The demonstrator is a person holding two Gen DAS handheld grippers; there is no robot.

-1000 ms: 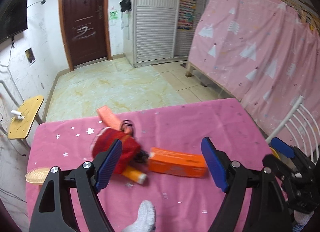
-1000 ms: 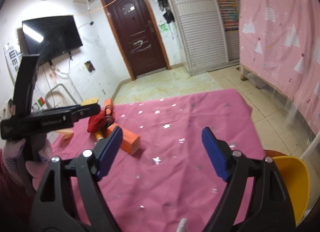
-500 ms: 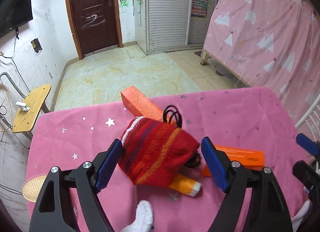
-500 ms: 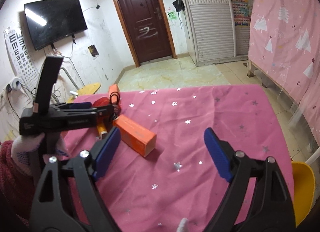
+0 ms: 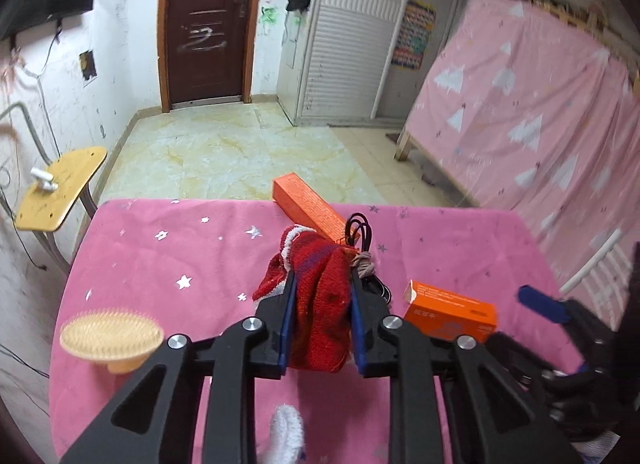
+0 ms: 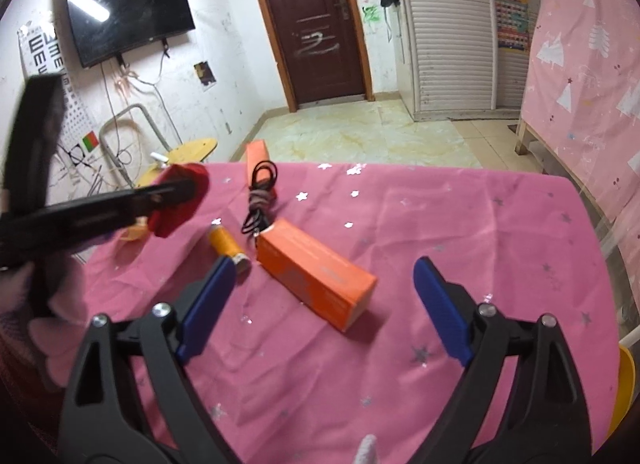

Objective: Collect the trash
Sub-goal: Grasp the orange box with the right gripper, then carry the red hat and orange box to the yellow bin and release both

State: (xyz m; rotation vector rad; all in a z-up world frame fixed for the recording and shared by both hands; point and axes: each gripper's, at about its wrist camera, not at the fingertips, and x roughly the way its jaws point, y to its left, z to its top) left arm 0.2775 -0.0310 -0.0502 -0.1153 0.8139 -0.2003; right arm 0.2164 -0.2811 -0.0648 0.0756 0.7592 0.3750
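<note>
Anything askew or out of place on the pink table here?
Yes. One orange box juts over the table's far edge. A coiled black cable lies loose among the litter. The left gripper clamps a red knit cloth, odd trash.

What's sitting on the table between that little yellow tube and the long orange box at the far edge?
In the right wrist view, a coiled black cable lies between the yellow tube and the far orange box, its top loop overlapping the box.

Each claw is built of matte black plastic arms with triangular cut-outs, joined by round silver screws, and its fingers are faced with flat blue pads [image 6: 440, 306]. A white knitted glove fingertip [image 5: 286, 430] is seen at the lower edge of the left wrist view. A dark red sleeve [image 6: 16, 384] is worn.
</note>
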